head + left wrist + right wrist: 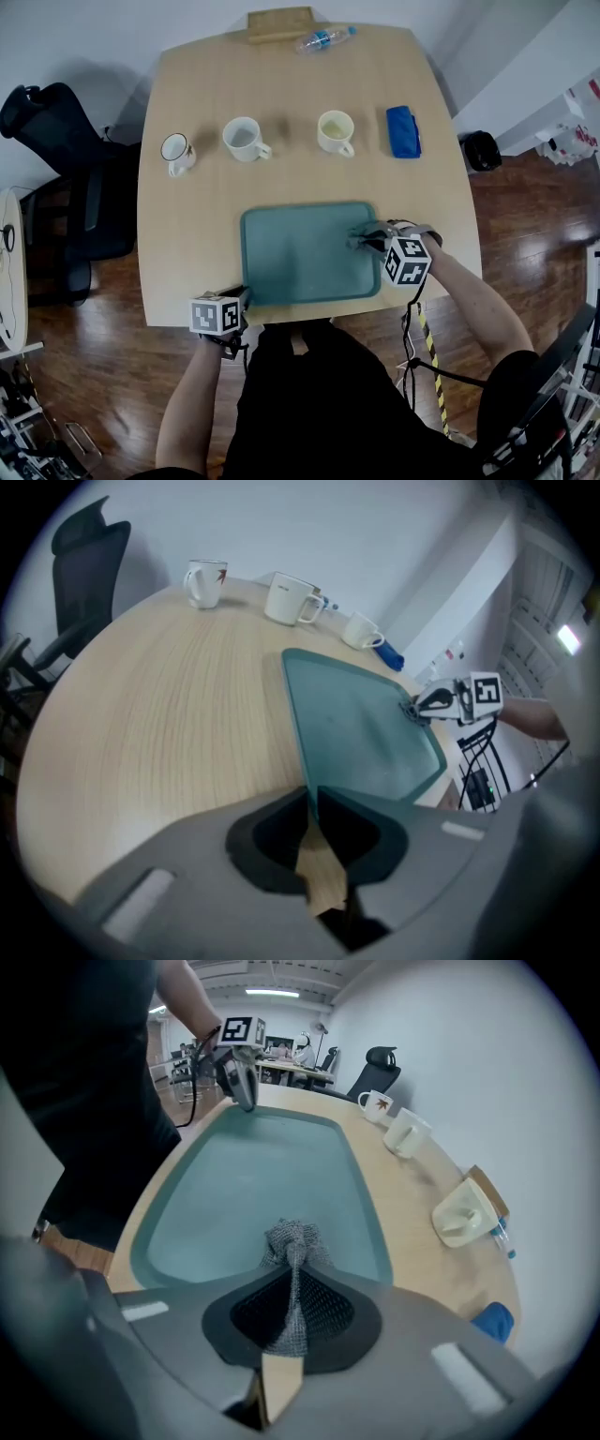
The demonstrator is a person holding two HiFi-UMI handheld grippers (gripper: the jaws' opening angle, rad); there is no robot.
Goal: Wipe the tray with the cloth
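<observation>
The left gripper point(244, 300) pinched the tray point(300, 258) by its rim, likely to steady it, while the right gripper point(364, 239), clamped on the cloth point(293, 1241), pressed it down.

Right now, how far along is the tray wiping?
Done: left gripper clamps the tray at its near-left corner; right gripper grips the cloth. In hand: cloth on the tray's right side. Left: the tray shows no marks, so how much remains unwiped can't be told.
</observation>
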